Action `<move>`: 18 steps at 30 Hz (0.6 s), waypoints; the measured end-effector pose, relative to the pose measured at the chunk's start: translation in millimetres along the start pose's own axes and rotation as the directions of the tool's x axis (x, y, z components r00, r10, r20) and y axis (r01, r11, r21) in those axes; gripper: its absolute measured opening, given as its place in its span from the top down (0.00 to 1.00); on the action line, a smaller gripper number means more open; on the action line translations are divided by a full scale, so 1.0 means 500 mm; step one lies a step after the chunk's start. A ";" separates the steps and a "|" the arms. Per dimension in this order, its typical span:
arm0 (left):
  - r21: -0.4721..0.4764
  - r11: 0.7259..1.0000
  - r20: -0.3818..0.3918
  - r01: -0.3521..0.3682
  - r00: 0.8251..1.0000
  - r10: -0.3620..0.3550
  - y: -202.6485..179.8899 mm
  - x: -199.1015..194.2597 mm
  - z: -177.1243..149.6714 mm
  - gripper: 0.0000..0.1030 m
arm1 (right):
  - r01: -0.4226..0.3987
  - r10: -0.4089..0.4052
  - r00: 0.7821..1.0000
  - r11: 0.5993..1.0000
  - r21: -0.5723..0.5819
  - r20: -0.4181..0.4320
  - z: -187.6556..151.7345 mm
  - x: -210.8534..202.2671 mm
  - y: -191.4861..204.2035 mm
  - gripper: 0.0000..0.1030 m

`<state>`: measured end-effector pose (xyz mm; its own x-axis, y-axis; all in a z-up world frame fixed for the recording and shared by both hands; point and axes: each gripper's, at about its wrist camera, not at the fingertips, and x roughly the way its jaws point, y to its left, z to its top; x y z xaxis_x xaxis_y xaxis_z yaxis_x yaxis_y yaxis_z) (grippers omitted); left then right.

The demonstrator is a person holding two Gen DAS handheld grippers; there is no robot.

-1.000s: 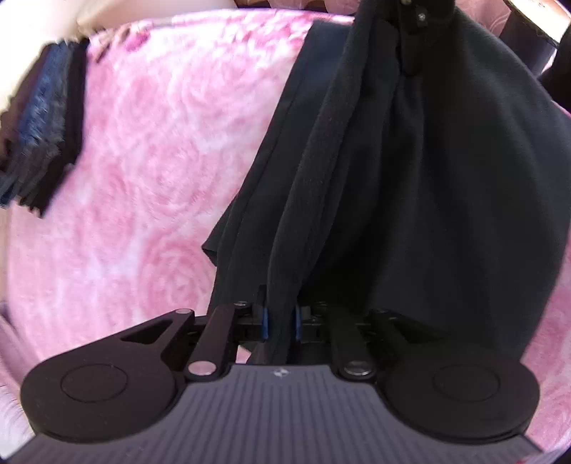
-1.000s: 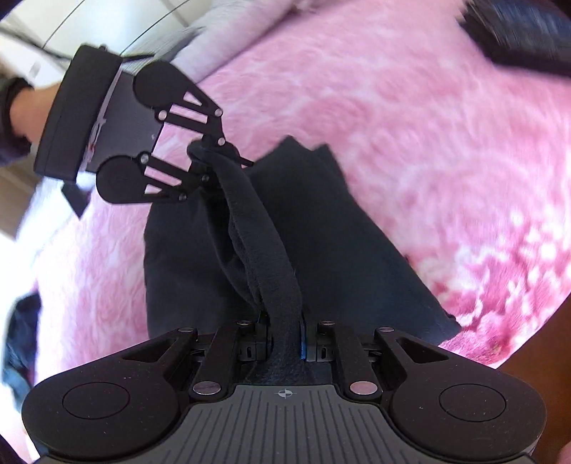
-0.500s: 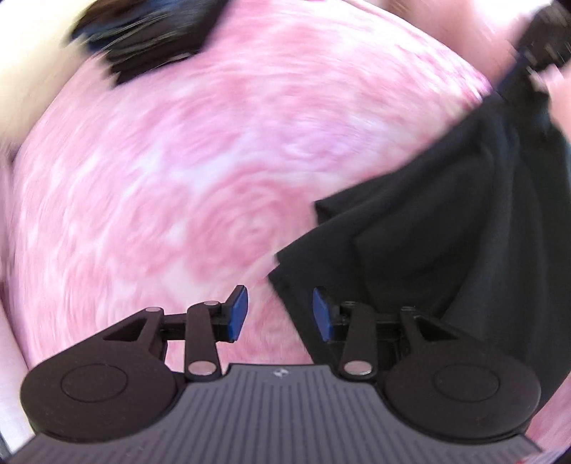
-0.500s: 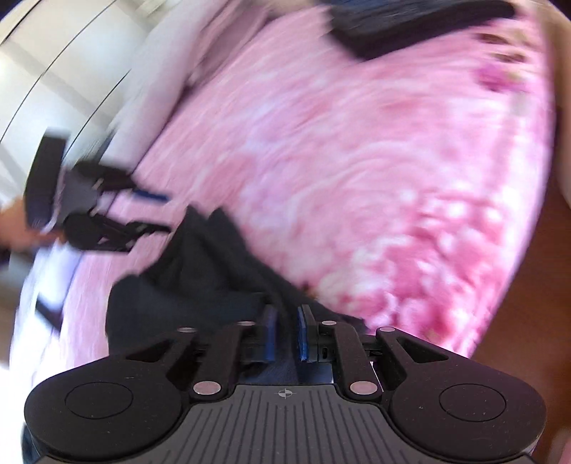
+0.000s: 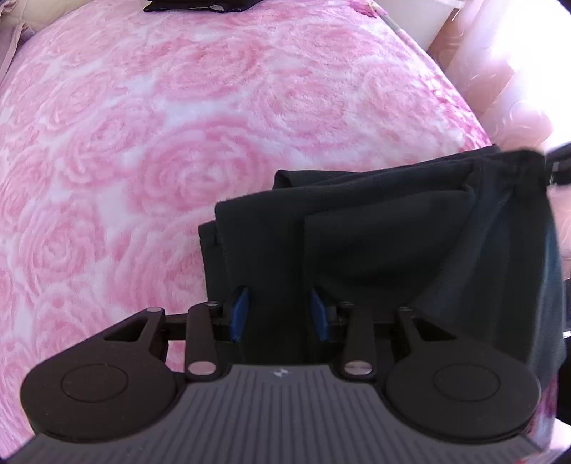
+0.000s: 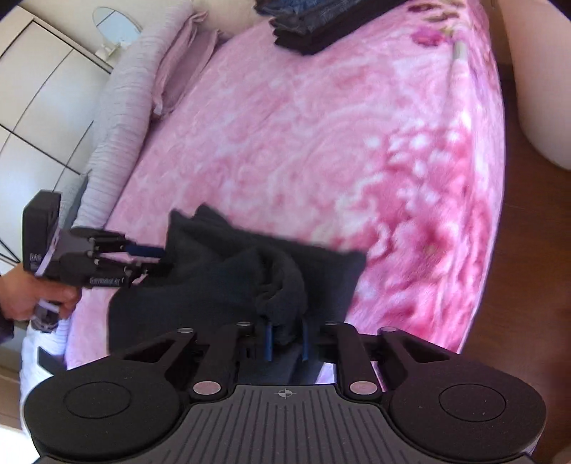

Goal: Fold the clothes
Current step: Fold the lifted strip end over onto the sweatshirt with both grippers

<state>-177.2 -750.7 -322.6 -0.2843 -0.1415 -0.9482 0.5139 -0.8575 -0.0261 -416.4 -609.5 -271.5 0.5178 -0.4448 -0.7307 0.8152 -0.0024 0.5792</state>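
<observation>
In the right wrist view, at about nine o'clock, a person's hand [image 6: 34, 296] holds the left gripper [image 6: 157, 258], which reaches toward the near end of the black garment [image 6: 221, 282]. Its blue pads stand apart on either side of the cloth edge without pressing it. From its own camera the left gripper [image 5: 278, 314] shows the same: the jaws are spread, with a strip of the dark cloth lying loose in the gap between them.

The black garment [image 5: 392, 242] lies in soft layered folds on the bed, over the pink rose-patterned blanket [image 5: 178, 142], filling the lower right of the left view from five o'clock up to three o'clock.

At six o'clock in the right wrist view, the right gripper [image 6: 285, 339] has a bunched roll of the garment between its blue pads; its jaws are closing and pinch that roll.

Farther across the blanket [image 6: 303, 142], at twelve o'clock, sits a stack of folded dark clothes [image 6: 307, 25]. A pale pillow [image 6: 121, 107] lies along the bed's edge at ten o'clock.
</observation>
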 end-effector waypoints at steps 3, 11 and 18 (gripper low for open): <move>-0.033 0.999 0.005 -0.027 1.000 0.027 0.012 0.014 0.006 0.65 | 0.003 -0.003 1.000 1.000 -0.006 0.000 0.030 0.013 -0.020 0.87; -0.048 0.998 0.004 -0.048 0.999 0.048 0.022 0.017 0.008 0.68 | 0.038 -0.037 0.999 0.994 0.101 -0.006 0.022 0.017 -0.072 0.86; -0.158 0.987 0.064 -0.023 0.997 0.034 0.049 -0.025 0.006 0.85 | 0.045 -0.051 0.998 0.994 0.101 0.049 0.018 -0.024 -0.049 0.86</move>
<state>-163.8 -771.4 -310.4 -0.3178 -0.2014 -0.9265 0.6418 -0.7650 -0.0538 -444.8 -612.1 -273.7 0.4626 -0.4876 -0.7405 0.8074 -0.1133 0.5790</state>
